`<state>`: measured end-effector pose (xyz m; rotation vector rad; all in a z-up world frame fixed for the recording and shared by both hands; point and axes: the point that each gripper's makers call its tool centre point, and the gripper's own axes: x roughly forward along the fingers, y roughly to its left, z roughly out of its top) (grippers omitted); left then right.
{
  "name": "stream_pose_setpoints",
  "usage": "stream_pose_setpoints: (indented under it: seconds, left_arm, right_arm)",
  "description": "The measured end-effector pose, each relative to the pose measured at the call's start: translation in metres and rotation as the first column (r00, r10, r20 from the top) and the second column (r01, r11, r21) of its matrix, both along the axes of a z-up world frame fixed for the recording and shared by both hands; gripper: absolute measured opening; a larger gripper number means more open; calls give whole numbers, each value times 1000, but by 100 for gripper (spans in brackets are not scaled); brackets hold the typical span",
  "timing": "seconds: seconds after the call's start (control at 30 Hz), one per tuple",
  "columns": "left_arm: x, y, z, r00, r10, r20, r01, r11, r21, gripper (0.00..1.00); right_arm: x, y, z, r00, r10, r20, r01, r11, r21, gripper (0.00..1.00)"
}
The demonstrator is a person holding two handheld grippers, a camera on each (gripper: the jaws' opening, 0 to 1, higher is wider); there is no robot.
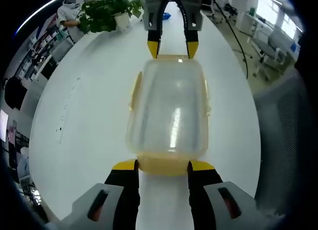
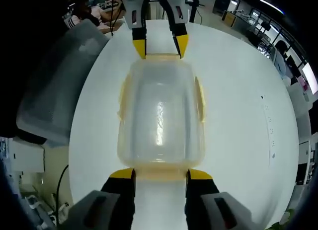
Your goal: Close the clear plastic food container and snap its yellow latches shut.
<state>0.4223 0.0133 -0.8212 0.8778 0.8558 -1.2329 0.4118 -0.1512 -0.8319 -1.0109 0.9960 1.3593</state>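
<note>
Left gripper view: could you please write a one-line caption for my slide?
The left gripper and right gripper bracket opposite ends of the clear container on a white table.

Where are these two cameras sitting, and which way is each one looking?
Left gripper view: rides the left gripper, looking across the container toward the right gripper.
Right gripper view: rides the right gripper, facing back toward the left gripper.
Shared: the clear container with its yellow latches on the white table.
</note>
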Motion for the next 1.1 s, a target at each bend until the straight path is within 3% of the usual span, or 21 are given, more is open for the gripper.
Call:
stream_pose_setpoints:
  seconds: [0.13, 0.23, 0.33, 0.77, 1.1]
  left_arm:
    - [1, -3, 3, 1000, -2, -8, 2, 1000, -14, 35]
    - [6, -2, 5, 1000, -4, 0, 4, 1000, -17, 35]
    - [0, -5, 3, 999, -12, -33, 11, 1000, -28, 35]
    - [2, -7, -5, 998, -60, -11, 60, 998, -7, 36]
    - [0, -6, -6, 995, -90, -43, 87, 994, -65, 36]
  right_arm:
    - [2, -3, 1, 1000, 21, 10, -21, 1000, -22, 36]
    - [4, -2, 5, 1000, -11, 9, 11, 1000, 5, 36]
    - [-2, -5, 0, 1000, 1, -4, -1, 1000, -18, 36]
    - [-3, -6, -4, 1000, -20, 9, 20, 1000, 1, 37]
    - [-4, -5, -5, 999, -39, 9, 39, 999, 38, 37]
